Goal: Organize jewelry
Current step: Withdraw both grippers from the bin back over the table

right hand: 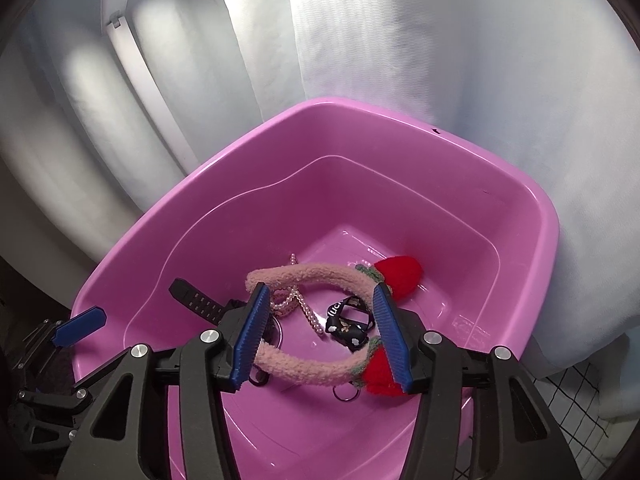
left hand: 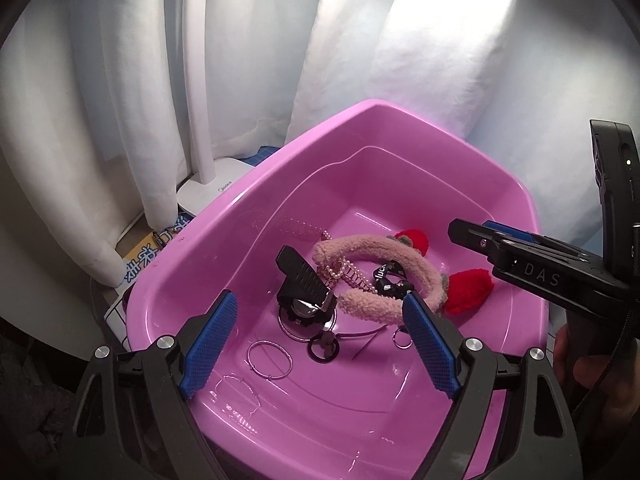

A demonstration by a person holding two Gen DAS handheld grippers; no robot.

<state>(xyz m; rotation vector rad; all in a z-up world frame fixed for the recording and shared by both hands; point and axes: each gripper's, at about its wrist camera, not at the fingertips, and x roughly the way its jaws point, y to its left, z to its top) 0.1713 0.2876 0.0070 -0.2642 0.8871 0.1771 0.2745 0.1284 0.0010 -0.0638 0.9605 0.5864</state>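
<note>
Fingers of both grippers, left (left hand: pixel 318 334) and right (right hand: pixel 320 330), spread, empty; headband (right hand: pixel 304 372) lies in tub (right hand: pixel 532 216), apparently released.

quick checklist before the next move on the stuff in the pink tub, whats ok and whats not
1. Left gripper open and empty: ok, its jaws stand wide with nothing between the pads.
2. Right gripper free of any item: ok, jaws apart above the fuzzy pink headband, no pad pressing on it.
3. All items inside the pink tub: ok.
4. Items separated for a clean pick: not ok, the pearl necklace crosses the headband and lies against the black watch.
5. Small hoop rings reachable: ok, they lie apart on the tub floor.
6. Grippers clear of each other: cannot tell, they are close together over the tub.
</note>
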